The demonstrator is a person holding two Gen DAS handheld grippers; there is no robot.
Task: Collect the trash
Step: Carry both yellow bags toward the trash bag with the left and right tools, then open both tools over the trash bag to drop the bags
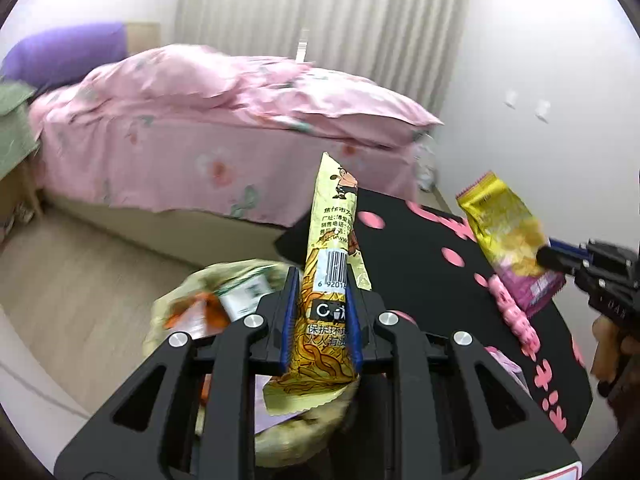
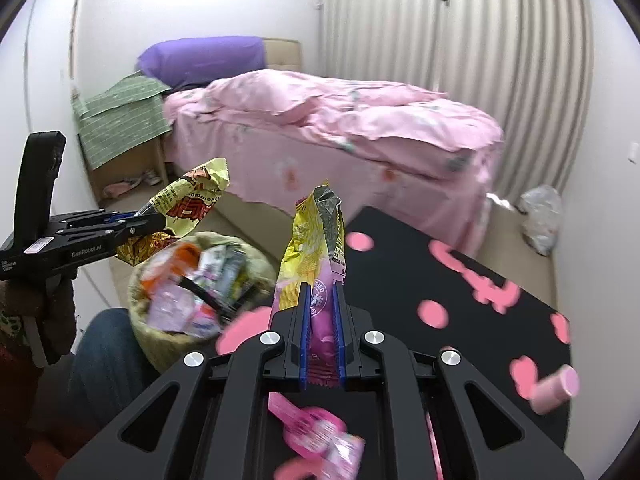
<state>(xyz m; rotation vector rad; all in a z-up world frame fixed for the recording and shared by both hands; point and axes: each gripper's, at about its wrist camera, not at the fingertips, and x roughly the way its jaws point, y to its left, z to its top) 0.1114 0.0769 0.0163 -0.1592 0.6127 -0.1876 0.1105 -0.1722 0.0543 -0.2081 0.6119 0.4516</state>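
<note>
Two crinkly foil wrappers [image 1: 334, 280] [image 2: 316, 280] in ribbed blue-padded tongs [image 1: 322, 316] [image 2: 320, 336].

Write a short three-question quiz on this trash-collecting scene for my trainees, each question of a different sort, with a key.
1. True or false: the left gripper is shut on a yellow noodle wrapper.
2. What does the right gripper hold? A) a bottle B) a yellow and purple snack wrapper C) nothing
3. Fill in: the basket of trash stands on the floor beside the black ____.

Key: 1 true; 2 B; 3 table
</note>
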